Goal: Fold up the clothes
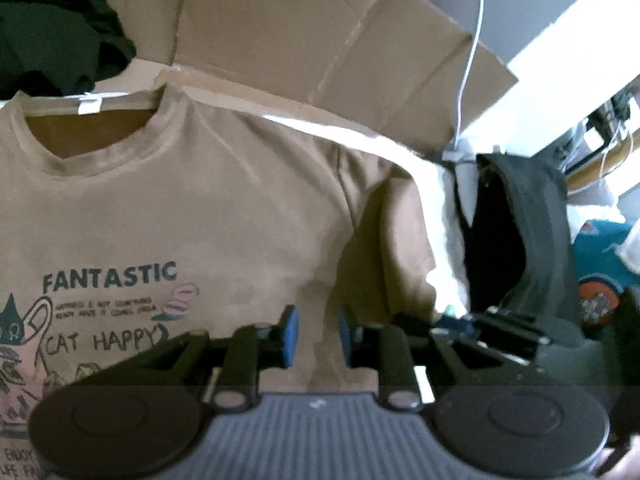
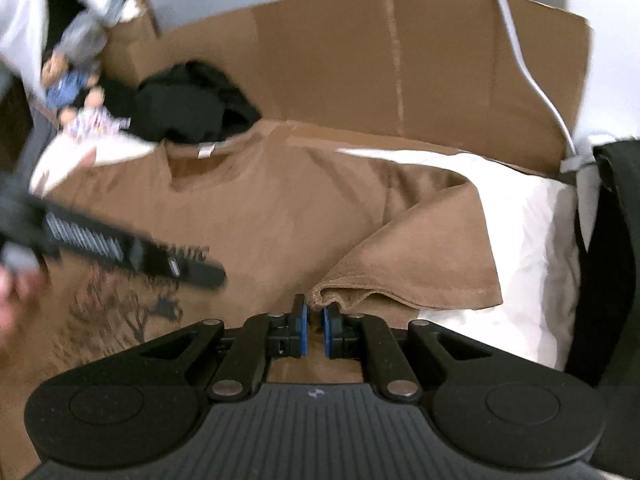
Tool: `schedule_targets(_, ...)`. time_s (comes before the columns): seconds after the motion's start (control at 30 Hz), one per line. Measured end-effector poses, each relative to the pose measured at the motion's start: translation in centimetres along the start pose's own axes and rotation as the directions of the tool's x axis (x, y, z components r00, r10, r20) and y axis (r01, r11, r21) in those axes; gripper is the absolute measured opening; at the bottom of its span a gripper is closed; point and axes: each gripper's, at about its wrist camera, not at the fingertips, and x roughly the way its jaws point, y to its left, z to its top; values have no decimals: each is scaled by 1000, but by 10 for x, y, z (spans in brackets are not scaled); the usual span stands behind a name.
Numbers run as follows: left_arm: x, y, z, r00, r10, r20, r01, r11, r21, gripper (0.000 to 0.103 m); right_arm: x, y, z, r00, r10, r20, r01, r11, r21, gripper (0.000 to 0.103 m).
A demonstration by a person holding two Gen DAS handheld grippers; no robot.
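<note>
A brown T-shirt [image 1: 224, 216] with a "FANTASTIC" cat print lies face up, collar toward the cardboard. In the left wrist view my left gripper [image 1: 318, 332] hovers over the shirt's chest. Its blue pads [image 1: 290, 330] stand apart with nothing between them. In the right wrist view my right gripper [image 2: 315, 328] is shut on the hem of the shirt's sleeve [image 2: 420, 256]. The sleeve is lifted and drawn inward over the body of the T-shirt [image 2: 280, 208]. The left gripper [image 2: 120, 248] crosses that view at the left, blurred, with a hand [image 2: 12, 300] behind it.
Flattened cardboard [image 2: 360, 60] stands behind the shirt. A crumpled black garment [image 2: 192, 100] lies by the collar. White bedding [image 2: 520, 248] shows to the right, with a dark cloth [image 1: 520, 232] and a white cable [image 2: 532, 80] beyond it. Printed clothes [image 2: 80, 92] sit at the far left.
</note>
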Motion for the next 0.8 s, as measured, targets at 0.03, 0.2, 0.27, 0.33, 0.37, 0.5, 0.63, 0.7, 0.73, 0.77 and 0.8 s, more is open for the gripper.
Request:
schedule_targets(0.03, 0, 2, -1, 1000, -2, 3, 2, 1000, -4, 23, 2, 3, -2, 1000, -6, -8, 6, 1000, -15, 8)
schedule_targets(0.2, 3, 6, -5, 1000, 13, -5, -13, 1000, -20, 23, 7, 14, -10, 999, -21, -37, 18, 998, -65, 10)
schedule_targets(0.27, 1, 6, -7, 1000, 18, -2, -18, 1000, -24, 23, 8, 18, -14, 998, -23, -53, 19, 997, -70, 15)
schedule_targets(0.33, -2, 4, -11, 1000, 23, -4, -23, 1000, -18, 23, 7, 23, -18, 997, -18, -77, 12, 997, -77, 31)
schedule_targets(0.37, -3, 3, -13, 1000, 30, -6, -30, 999, -13, 23, 4, 25, -19, 997, -8, -81, 2, 997, -76, 46)
schedule_targets(0.5, -9, -4, -20, 998, 63, -2, -63, 998, 2, 34, -15, 33, -24, 998, 22, -66, -28, 995, -95, 62)
schedule_targets(0.63, -15, -14, -22, 996, 87, -2, -87, 996, 14, 37, -36, 28, -21, 1000, -3, -28, 1, 996, -92, 69)
schedule_targets(0.7, -18, -22, -21, 996, 94, -6, -94, 995, 35, 40, -46, 18, -18, 1000, -28, -6, 27, 997, -70, 70)
schedule_targets(0.73, -19, -25, -20, 996, 93, 2, -93, 995, 42, 42, -51, 10, -16, 999, -44, 5, 44, 998, -54, 70)
schedule_targets(0.77, -19, -28, -18, 996, 89, 13, -89, 995, 45, 46, -54, 4, -14, 999, -46, 15, 47, 998, -41, 71)
schedule_targets(0.8, -18, -29, -16, 996, 85, 17, -86, 995, 46, 47, -57, -3, -12, 998, -49, 24, 50, 998, -29, 71)
